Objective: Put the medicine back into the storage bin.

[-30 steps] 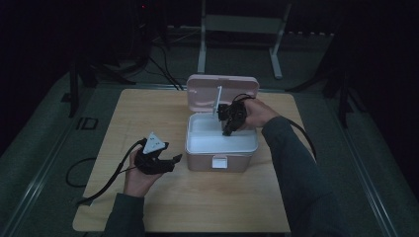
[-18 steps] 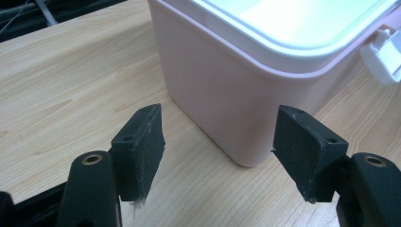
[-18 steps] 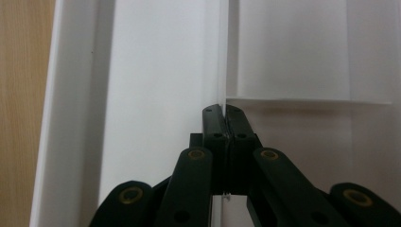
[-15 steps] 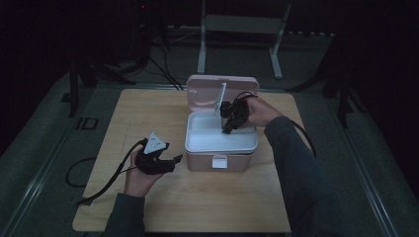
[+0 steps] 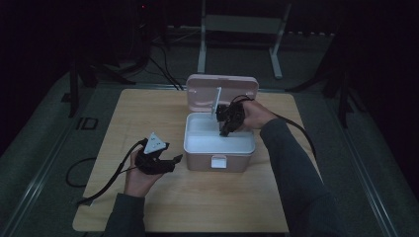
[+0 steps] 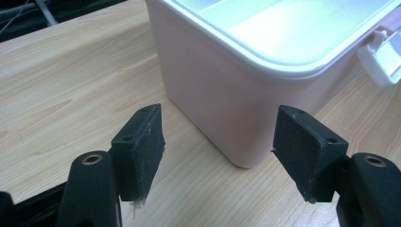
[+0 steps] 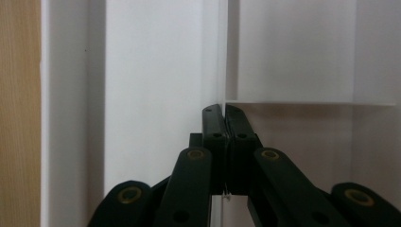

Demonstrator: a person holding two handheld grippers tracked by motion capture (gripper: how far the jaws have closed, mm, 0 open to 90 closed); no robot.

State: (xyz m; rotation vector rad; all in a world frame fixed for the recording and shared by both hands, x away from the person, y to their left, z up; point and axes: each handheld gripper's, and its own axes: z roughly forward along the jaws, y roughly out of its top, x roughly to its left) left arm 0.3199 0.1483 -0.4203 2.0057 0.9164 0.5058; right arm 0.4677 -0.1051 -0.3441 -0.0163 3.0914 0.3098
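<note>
Barely anything shifts: your right gripper (image 5: pixel 223 129) stays inside open pink plastic box (image 5: pixel 219 160) at table centre, jaws pinched on thin white divider sheet (image 7: pixel 221 56). Left gripper (image 6: pixel 220 151) waits left of box, jaws wide, empty. Divider likely mid-seating.

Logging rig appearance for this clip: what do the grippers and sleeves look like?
Both grippers, left gripper and right gripper, are black with flat rectangular pads and brass-coloured pivot pins. A grey three-cornered plate tops the left. Black cables trail. Dark long sleeves.
</note>
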